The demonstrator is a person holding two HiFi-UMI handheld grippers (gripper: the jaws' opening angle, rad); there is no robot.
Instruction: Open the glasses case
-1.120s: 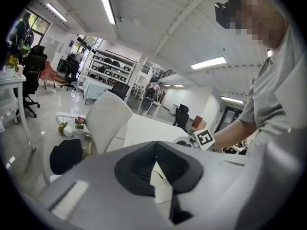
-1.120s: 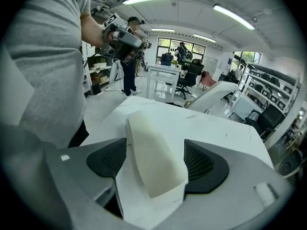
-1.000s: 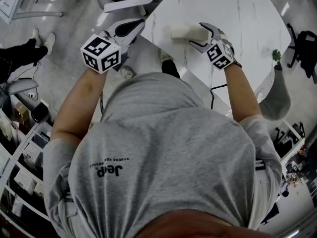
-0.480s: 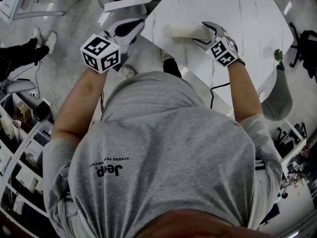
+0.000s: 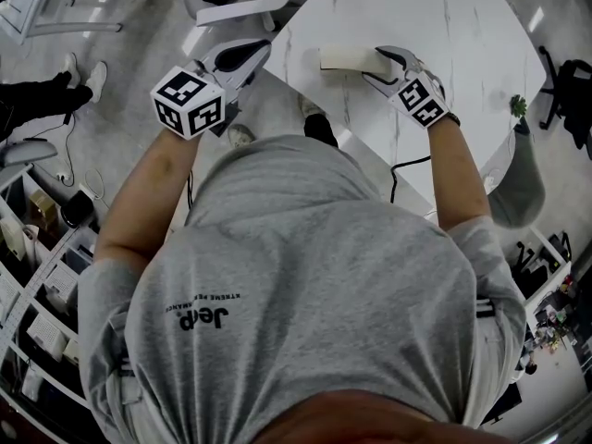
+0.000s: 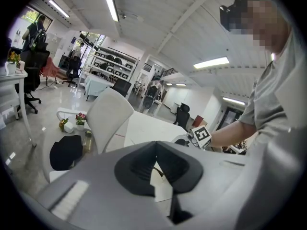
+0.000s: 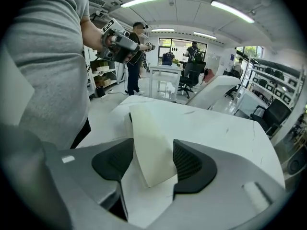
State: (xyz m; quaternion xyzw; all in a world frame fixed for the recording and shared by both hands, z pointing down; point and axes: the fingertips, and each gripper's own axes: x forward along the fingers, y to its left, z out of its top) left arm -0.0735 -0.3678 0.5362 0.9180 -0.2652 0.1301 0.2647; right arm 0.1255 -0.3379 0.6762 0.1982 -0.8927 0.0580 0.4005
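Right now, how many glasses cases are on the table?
1. The cream glasses case lies on the white table between the right gripper's jaws, which have just been closing. The person's body hides some table.

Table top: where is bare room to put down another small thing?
The table is bare beyond the glasses case, up to its far edge, and rightward to the edge by the small plant. It is crowded only near the left edge: there the right gripper, jaws just closing, clamps the case's end.

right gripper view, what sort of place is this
Probably an open-plan office or showroom: a swivel chair, shelving racks along the wall, and ceiling strip lights over a white table.
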